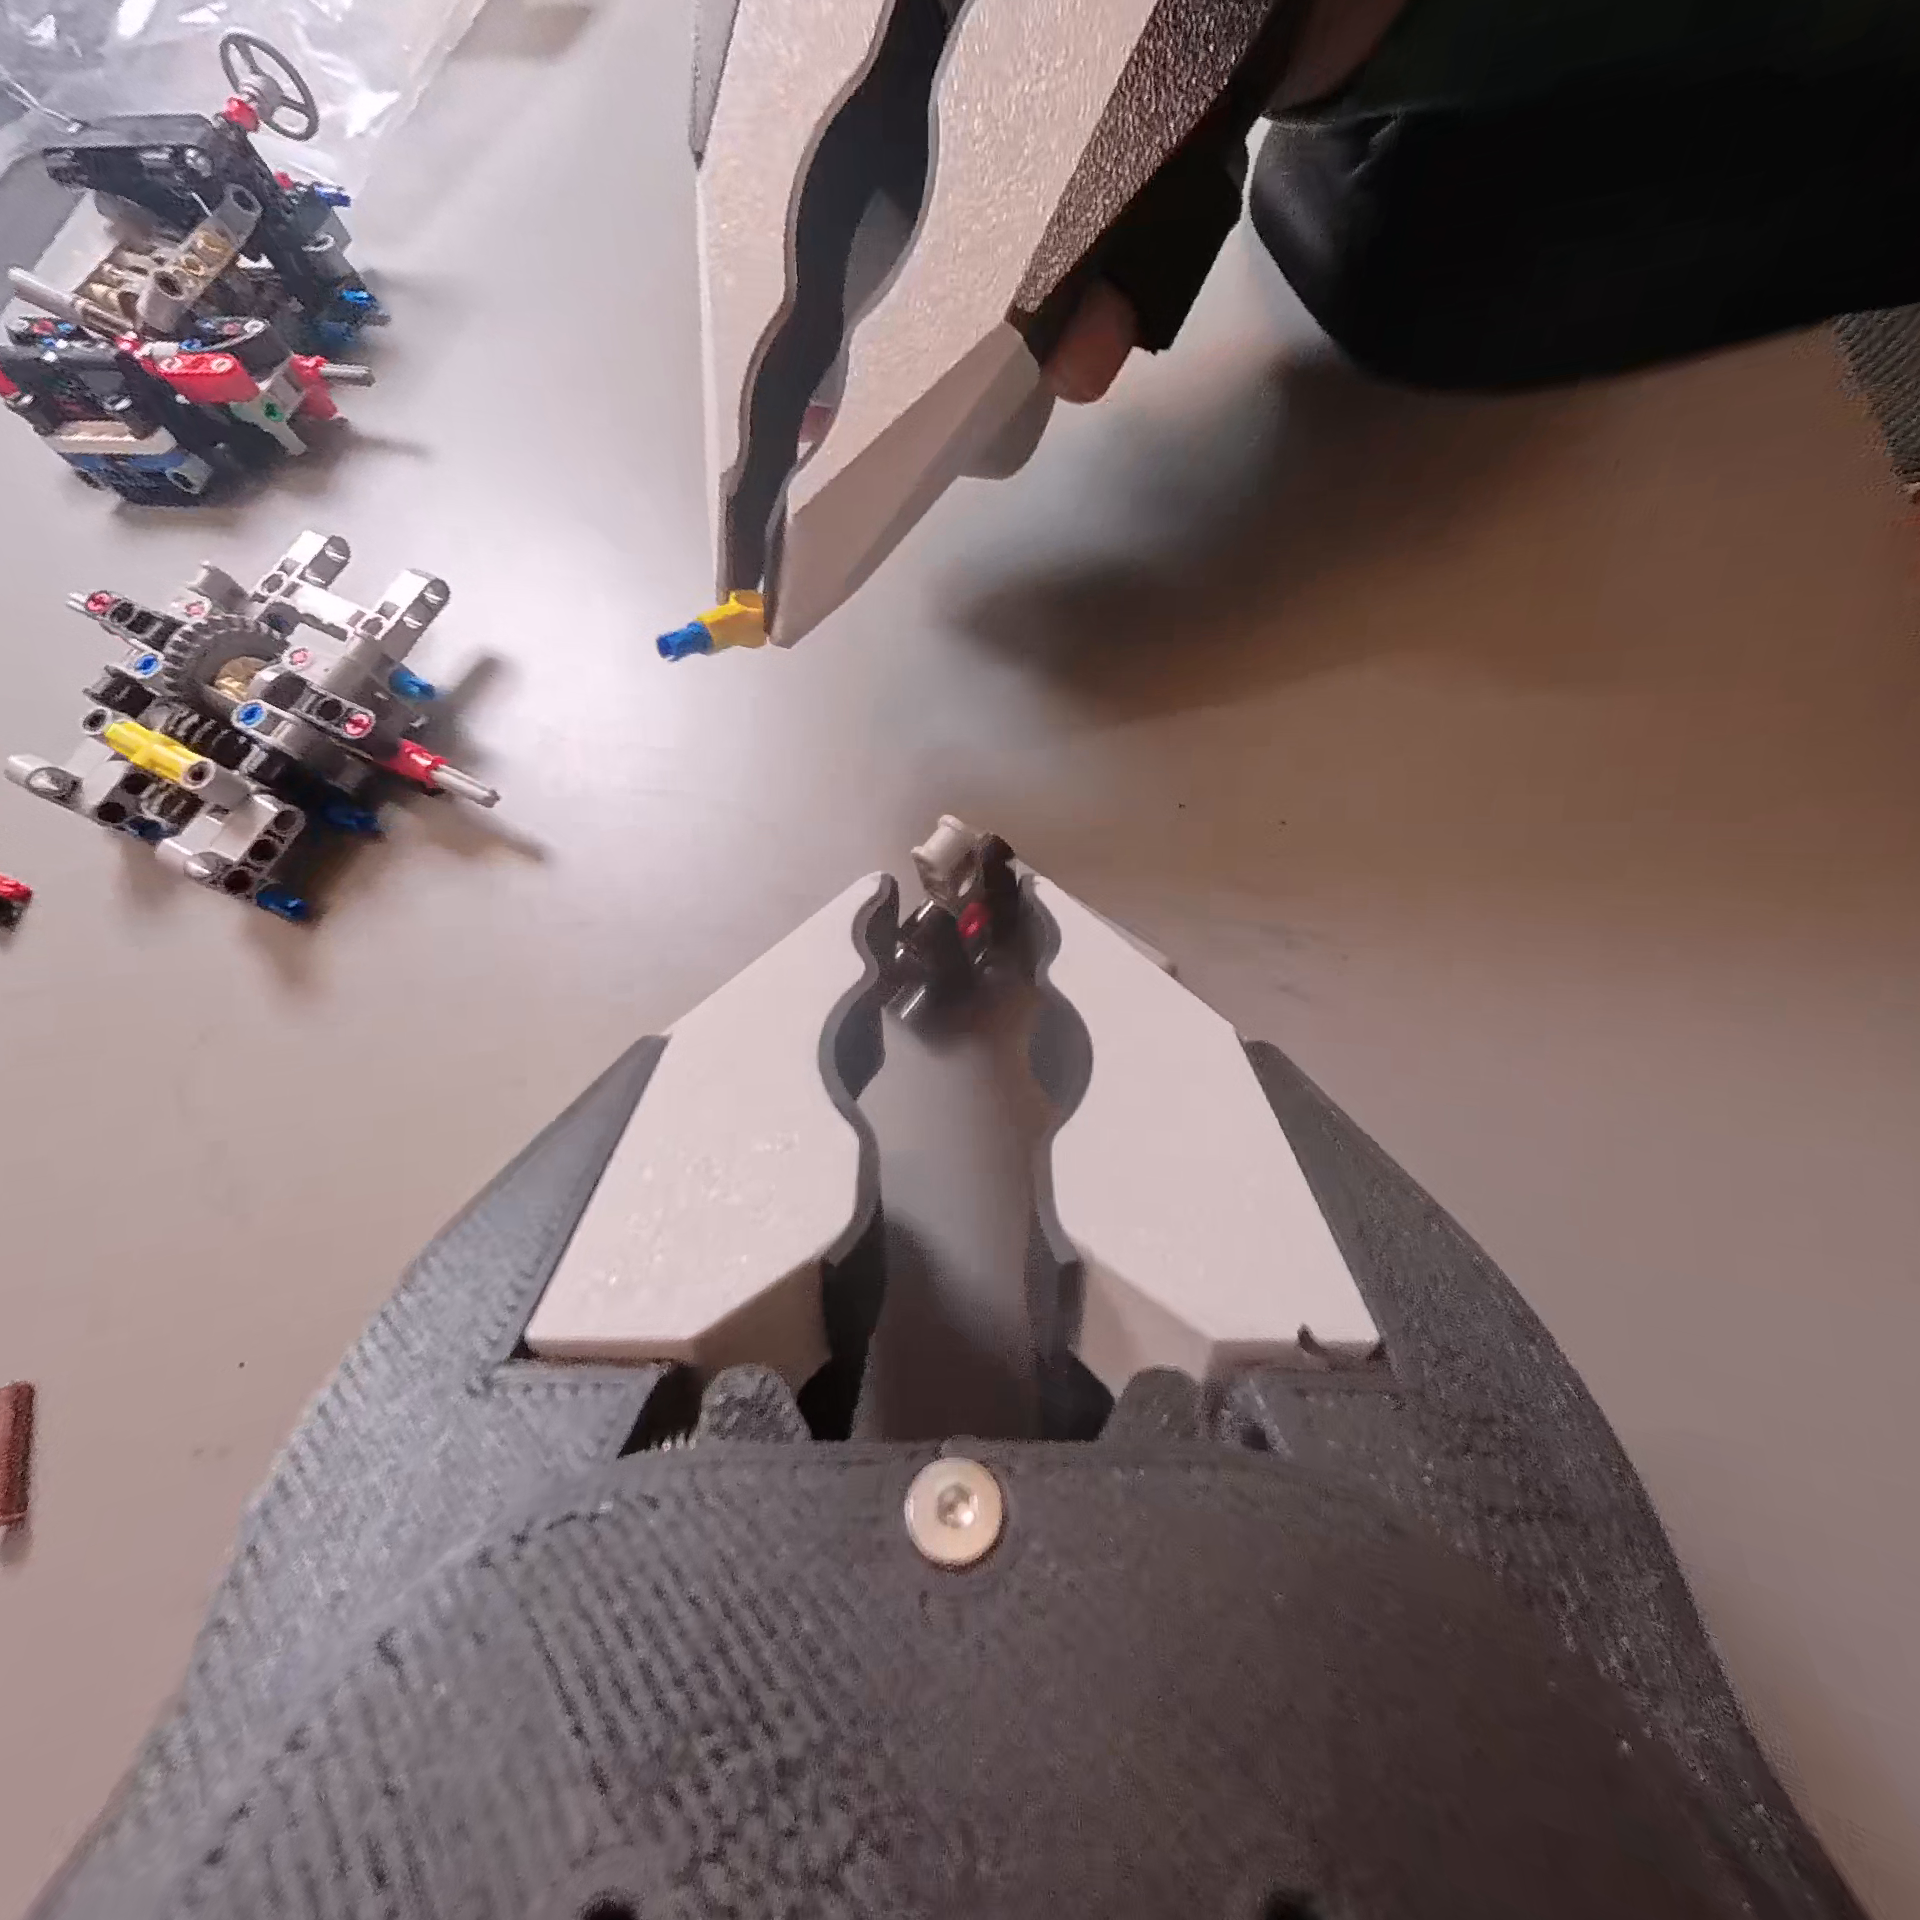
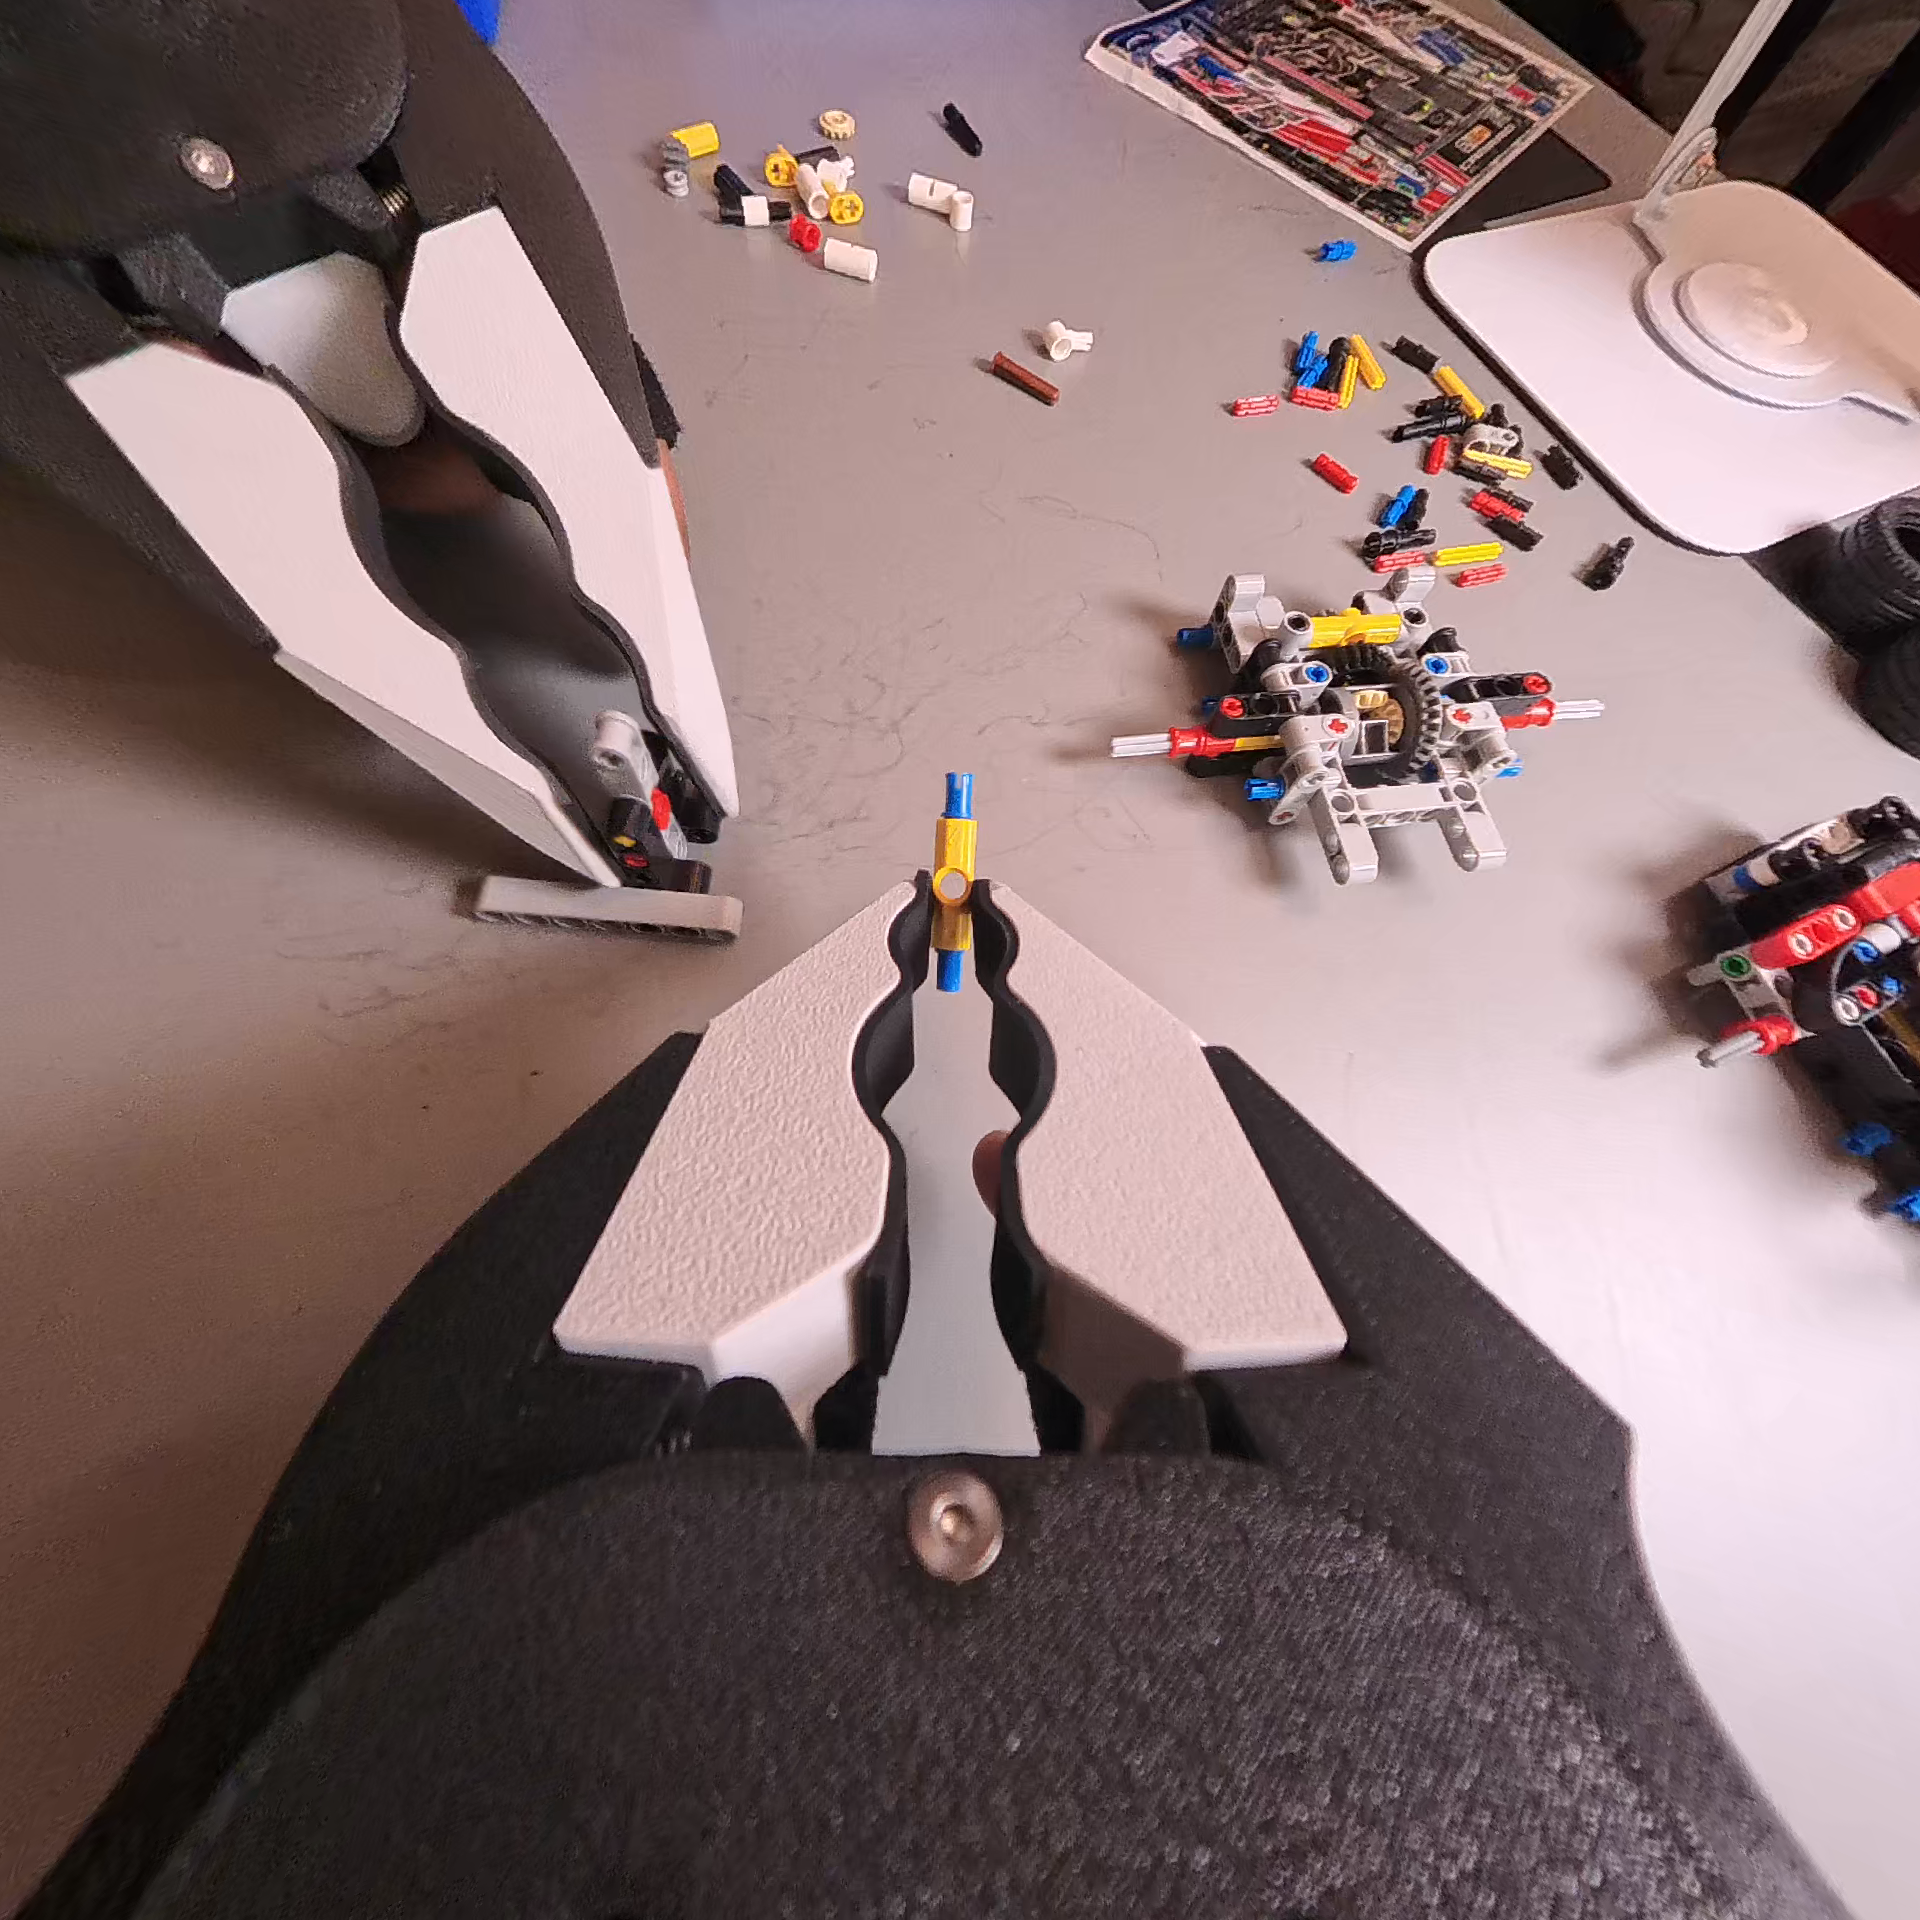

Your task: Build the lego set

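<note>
My left gripper is shut on a small black, grey and red brick assembly that sticks out past its fingertips. In the right wrist view this gripper points down at the table, and the assembly meets a long grey beam lying flat there. My right gripper is shut on a yellow connector with a blue pin through it, held above the table. It also shows in the left wrist view, with the yellow connector at its tips.
A gear assembly and a red-and-black chassis lie to the right. Loose small parts and more parts are scattered farther back, by a printed booklet, a white stand base and black tyres.
</note>
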### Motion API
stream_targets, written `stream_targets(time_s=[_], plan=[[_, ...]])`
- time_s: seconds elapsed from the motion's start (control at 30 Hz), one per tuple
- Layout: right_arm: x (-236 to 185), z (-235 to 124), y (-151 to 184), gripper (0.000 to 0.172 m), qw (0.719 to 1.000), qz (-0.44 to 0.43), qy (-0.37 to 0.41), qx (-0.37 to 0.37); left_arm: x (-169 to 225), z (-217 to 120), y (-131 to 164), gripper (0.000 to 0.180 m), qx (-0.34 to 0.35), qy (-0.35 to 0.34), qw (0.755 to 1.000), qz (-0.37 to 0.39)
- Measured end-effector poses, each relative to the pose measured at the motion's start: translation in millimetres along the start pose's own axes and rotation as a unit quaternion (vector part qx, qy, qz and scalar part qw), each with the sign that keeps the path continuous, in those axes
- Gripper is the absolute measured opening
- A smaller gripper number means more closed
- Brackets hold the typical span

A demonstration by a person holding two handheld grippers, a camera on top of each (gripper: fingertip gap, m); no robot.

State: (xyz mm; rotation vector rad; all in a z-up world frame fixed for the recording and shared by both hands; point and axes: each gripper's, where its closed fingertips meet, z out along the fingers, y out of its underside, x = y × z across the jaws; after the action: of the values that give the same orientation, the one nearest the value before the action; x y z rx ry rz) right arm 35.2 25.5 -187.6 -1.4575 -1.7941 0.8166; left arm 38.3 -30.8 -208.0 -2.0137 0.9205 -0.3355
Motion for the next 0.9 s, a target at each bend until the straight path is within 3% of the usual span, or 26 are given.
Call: stream_targets(time_s=[0.43, 0.67, 0.9], plan=[[1.6, -3.4, -1.1, 0.005, 1.000, 0.010, 0.002, 0.009, -45.6, 4.1, 1.1, 0.020, -0.010, -0.125, 0.991, -0.050], [0.1, -4.9, -1.3, 0.005, 1.000, 0.010, -0.003, 0.011, -47.6, -10.3, -8.5, 0.032, 0.050, -0.106, 0.989, -0.093], [0.8, -6.5, -3.9, 0.005, 1.000, 0.009, 0.000, 0.017, -45.5, -8.1, -0.2, 0.029, 0.025, -0.094, 0.991, -0.089]])
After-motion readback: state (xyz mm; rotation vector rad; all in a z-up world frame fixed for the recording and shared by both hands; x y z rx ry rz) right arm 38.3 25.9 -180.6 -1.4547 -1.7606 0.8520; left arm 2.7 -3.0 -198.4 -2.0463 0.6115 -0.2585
